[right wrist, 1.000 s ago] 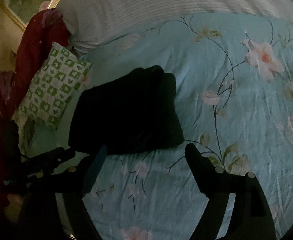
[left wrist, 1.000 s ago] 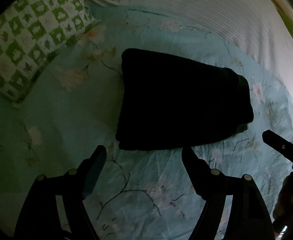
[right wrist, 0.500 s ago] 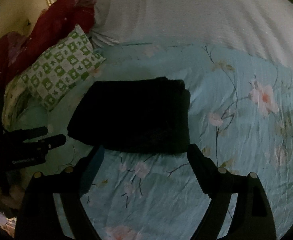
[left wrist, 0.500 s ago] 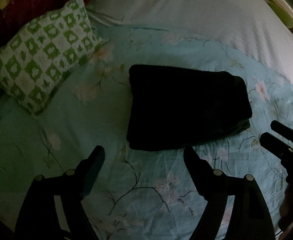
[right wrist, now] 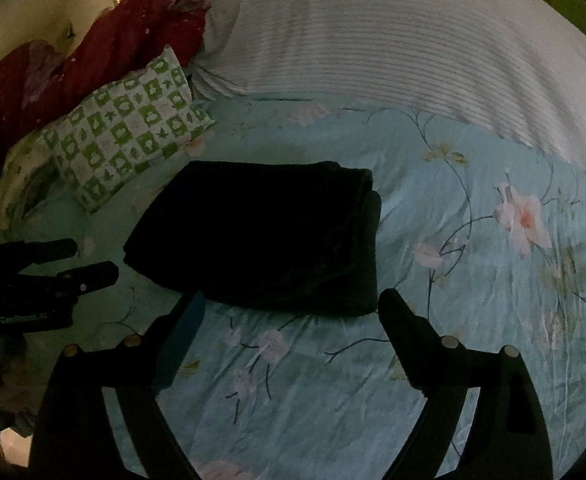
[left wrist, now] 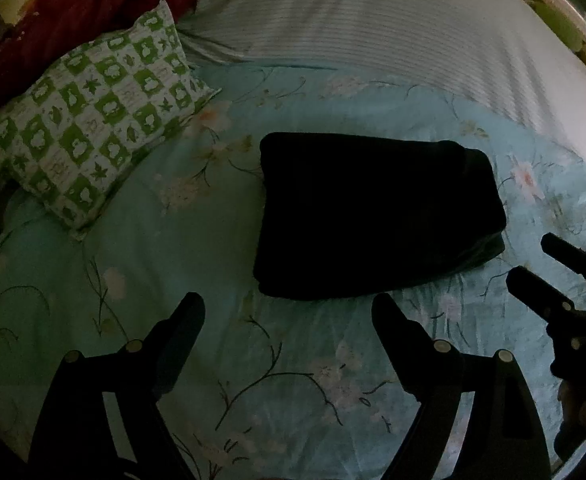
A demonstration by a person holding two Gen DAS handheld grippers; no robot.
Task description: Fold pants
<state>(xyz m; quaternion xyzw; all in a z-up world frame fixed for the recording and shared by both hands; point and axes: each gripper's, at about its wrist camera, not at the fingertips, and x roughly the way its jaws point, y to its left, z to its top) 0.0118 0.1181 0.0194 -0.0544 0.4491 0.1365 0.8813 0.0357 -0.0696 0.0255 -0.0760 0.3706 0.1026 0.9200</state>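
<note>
Your pants lie as a compact folded bundle on the floral bed, right of the checked pillow; the folding looks finished. Both tools hover near it, angled down: left tool and right tool have just been opening, wide and empty.

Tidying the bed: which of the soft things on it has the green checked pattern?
The small pillow, left of the folded black pants; the big pillow behind is pale and striped.
</note>
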